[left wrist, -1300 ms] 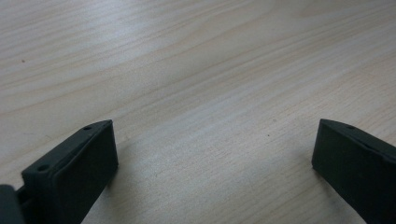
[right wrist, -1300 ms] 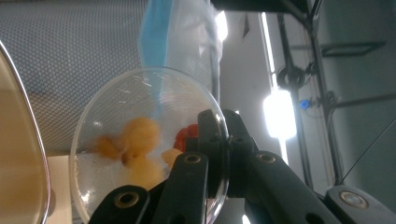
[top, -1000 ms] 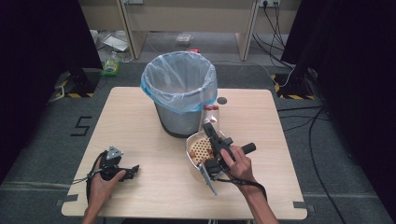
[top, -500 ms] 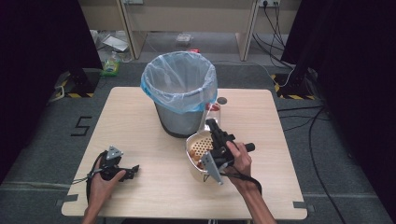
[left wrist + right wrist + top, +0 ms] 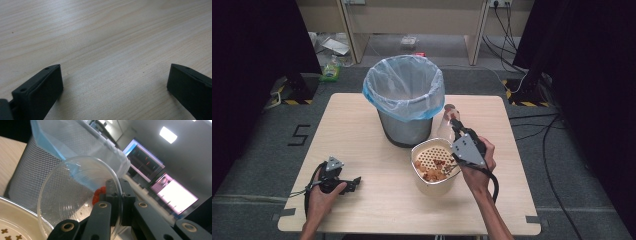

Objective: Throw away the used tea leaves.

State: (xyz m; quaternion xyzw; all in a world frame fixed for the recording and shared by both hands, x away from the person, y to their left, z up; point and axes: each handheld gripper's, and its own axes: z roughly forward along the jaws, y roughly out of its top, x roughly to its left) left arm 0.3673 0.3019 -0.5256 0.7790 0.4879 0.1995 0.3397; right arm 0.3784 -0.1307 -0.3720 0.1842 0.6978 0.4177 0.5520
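My right gripper [image 5: 455, 125] is shut on the wall of a clear plastic cup [image 5: 444, 125], held just right of the bin and above the far edge of the bowl. In the right gripper view the cup [image 5: 75, 195] lies tilted with its mouth toward the camera. A few red bits [image 5: 98, 194] cling inside it by the jaws, and my right gripper [image 5: 117, 192] pinches its rim. A cream strainer bowl [image 5: 428, 182] with orange-brown food pieces stands below. My left gripper [image 5: 354, 183] rests on the table at the front left. Its jaws stand wide apart over bare wood, so my left gripper [image 5: 113, 82] is open.
A mesh waste bin [image 5: 404, 100] lined with a blue bag stands at the middle back of the wooden table [image 5: 362, 120]. The bin's mesh wall [image 5: 25, 170] is close behind the cup. Cables trail from both grippers.
My right hand has swung to the right and risen a little, with the cup still in its jaws. The left hand has stayed put.
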